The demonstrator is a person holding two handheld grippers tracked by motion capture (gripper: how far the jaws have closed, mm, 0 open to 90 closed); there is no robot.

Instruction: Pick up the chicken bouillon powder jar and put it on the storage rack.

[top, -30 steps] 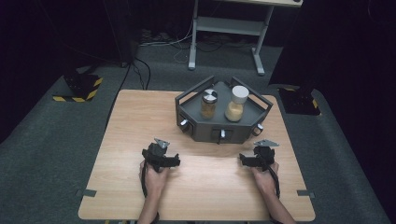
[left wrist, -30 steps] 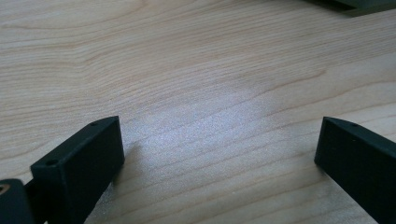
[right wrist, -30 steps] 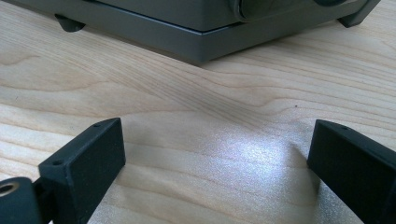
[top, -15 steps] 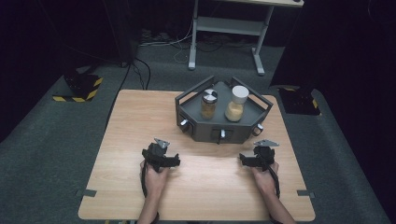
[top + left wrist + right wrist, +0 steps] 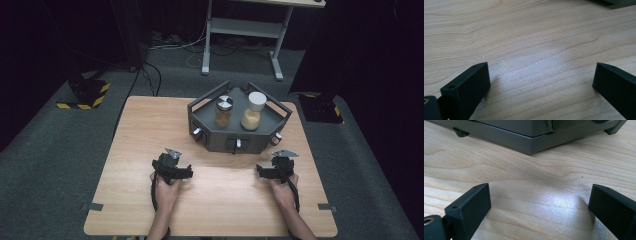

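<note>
The grey tray [image 5: 529, 135] is cropped above (knob [image 5: 564, 123] blurred).

Pale wood-grain table [image 5: 150, 130], matt grey tray [image 5: 260, 142], matt black jaws

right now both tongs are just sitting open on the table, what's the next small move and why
Probably lift the right tongs and ease them forward toward the grey tray. Both tongs are open and hold nothing, and the white-lidded jar stands on the tray's right side, nearer them than the left tongs.
</note>
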